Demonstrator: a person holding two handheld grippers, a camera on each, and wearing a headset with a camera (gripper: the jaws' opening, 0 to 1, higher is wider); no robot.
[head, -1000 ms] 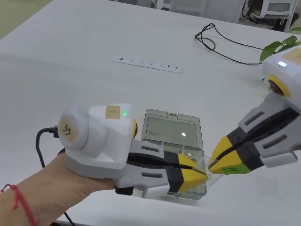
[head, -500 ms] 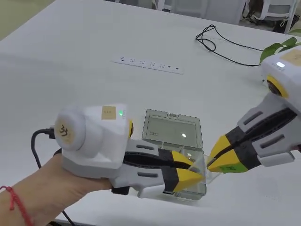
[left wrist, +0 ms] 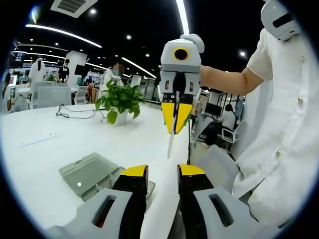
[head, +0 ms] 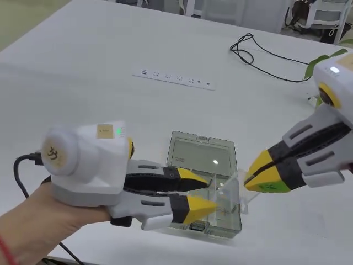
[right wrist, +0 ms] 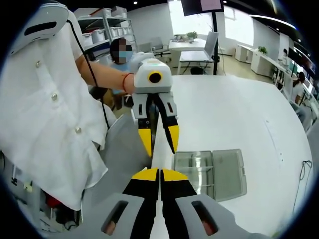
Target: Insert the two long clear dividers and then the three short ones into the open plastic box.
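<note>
The right gripper [head: 249,182], jaws pressed together on a clear divider [left wrist: 171,143], is holding it tilted over the right part of the open plastic box [head: 201,150], and with the left gripper [head: 210,192] hovering jaws apart nearby, the unsteadied sheet is probably risking missing its slot or slipping free.

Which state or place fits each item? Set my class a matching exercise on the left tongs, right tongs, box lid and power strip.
Column one:
1. left tongs
2. right tongs
3. box lid
4. power strip

Column two:
A. shut on a clear divider
B. folded back flat on the table
C. jaws apart, holding nothing
D. lying beyond the box

Pairs: 1-C, 2-A, 3-B, 4-D.
</note>
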